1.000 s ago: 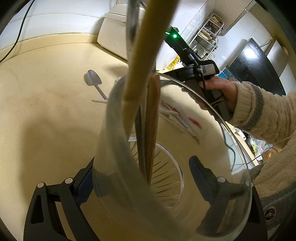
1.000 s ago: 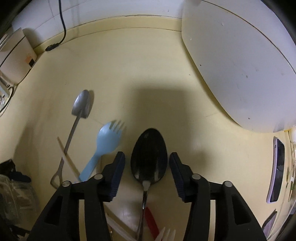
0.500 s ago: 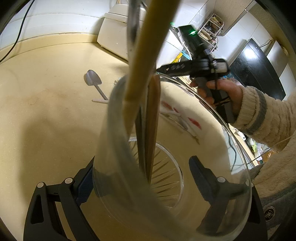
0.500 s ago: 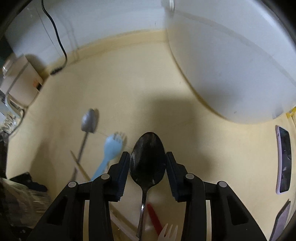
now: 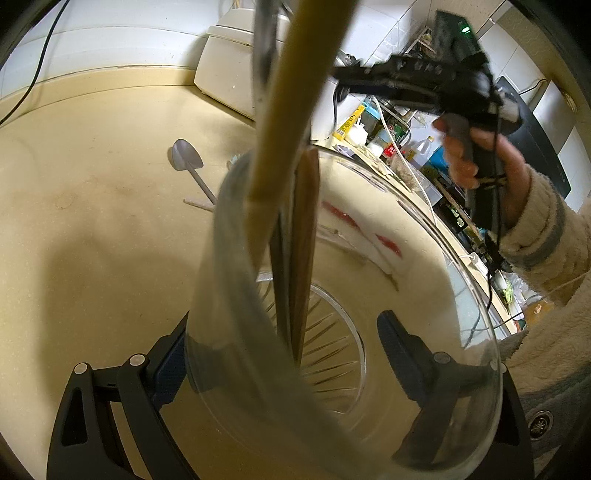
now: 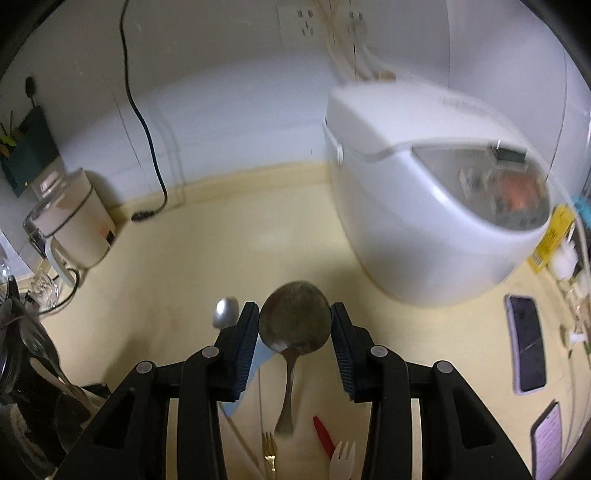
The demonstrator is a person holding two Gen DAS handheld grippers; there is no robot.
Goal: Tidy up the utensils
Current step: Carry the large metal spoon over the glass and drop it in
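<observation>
- Glass jar (image 5: 461,295), clear with a ribbed bottom, is clamped between the fingers of the left gripper (image 5: 280,354) and tipped toward the camera, so the view looks down into its mouth.
- Already inside the jar stand a thick pale wooden handle (image 5: 291,122), a darker brown wooden handle (image 5: 304,236) and a metal handle beside them. That part of the sorting looks done.
- Right gripper (image 6: 294,328) is closed on the bowl of a dull metal spoon (image 6: 294,323), pinched at its two edges. The spoon's handle hangs down toward the counter, and it looks lifted clear of it.
- From the left view, the right gripper is held up in a bare hand (image 5: 484,162) with a fuzzy cream sleeve, above and behind the jar, well apart from its mouth.
- Left to do, by my judgement: carry this spoon to the jar, then gather what lies loose on the yellow counter (image 6: 207,258).
- Loose items: a small grey scoop (image 5: 184,155), a gold fork (image 6: 269,454), a white plastic fork (image 6: 341,461), a red plastic piece (image 6: 322,435) and something light blue (image 6: 255,369), mostly hidden.
- Counter is cream-yellow and bare at the middle, meeting a white wall with power sockets (image 6: 306,22).
- White rice cooker (image 6: 424,206) sits at the right, a small white kettle (image 6: 70,229) at the left, with a black cord (image 6: 144,122) hanging down the wall.
- Two phones (image 6: 526,347) lie at the far right.
</observation>
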